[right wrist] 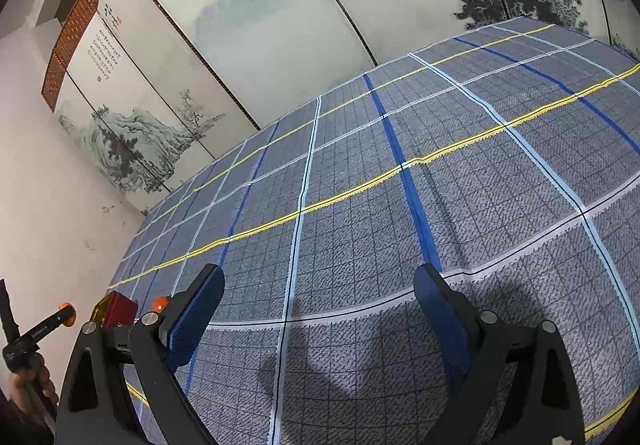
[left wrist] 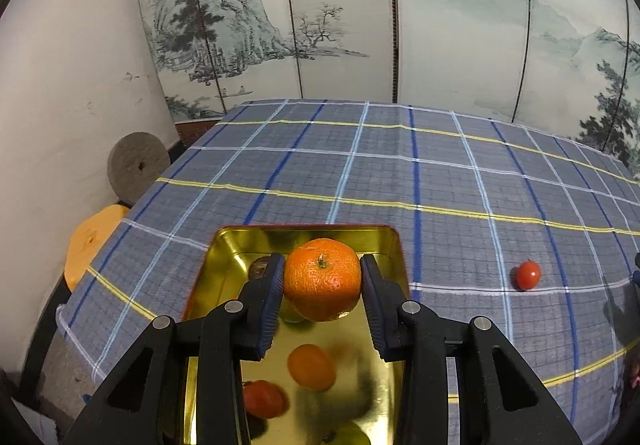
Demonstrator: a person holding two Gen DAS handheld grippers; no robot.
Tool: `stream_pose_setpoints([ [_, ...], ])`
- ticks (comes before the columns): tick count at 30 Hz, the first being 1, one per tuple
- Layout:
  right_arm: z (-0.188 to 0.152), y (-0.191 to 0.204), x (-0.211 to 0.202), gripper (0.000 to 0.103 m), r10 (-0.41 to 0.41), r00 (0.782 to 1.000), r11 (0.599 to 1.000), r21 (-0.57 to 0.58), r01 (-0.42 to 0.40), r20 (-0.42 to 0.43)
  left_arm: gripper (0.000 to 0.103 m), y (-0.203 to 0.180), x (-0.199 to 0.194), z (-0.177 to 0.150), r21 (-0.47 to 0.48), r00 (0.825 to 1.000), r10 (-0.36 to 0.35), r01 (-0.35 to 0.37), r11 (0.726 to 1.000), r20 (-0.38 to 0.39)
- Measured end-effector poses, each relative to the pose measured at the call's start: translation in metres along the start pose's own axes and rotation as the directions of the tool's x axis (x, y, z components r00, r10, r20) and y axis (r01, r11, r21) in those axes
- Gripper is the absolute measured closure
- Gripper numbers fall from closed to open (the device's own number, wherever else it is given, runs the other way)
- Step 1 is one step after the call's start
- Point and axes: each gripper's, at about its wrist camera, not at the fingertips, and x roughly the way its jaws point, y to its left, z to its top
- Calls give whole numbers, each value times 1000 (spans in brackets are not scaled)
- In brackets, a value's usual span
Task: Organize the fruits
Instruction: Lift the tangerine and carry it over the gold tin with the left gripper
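Left wrist: tool clamping tangerine.

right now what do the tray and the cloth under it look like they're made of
Tray: likely metal, with a polished gold inside, since it mirrors the orange held in the left gripper above it; the outside rim looks red. Cloth: seemingly woven fabric, matte, grey-blue plaid with visible weave and soft creases.

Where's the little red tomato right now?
In the left wrist view, the tomato sits alone on the plaid tablecloth, right of the gold tray.
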Motion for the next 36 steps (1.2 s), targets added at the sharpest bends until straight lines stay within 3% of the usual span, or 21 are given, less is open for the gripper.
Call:
stream_pose_setpoints([
  [9, -1, -1, 0, 8, 4, 1000, 1000, 0, -4, 1, 64, 23, 2, -6, -4, 999, 29, -29, 1000, -18],
  [23, -1, 0, 0, 7, 5, 1000, 1000, -1, -5, 1, 64, 83, 0, -33, -87, 996, 13, -20, 996, -83],
  [36, -1, 0, 0, 6, 5, 1000, 1000, 0, -5, 1, 64, 66, 28, -53, -19, 985, 2, -5, 1000, -175],
])
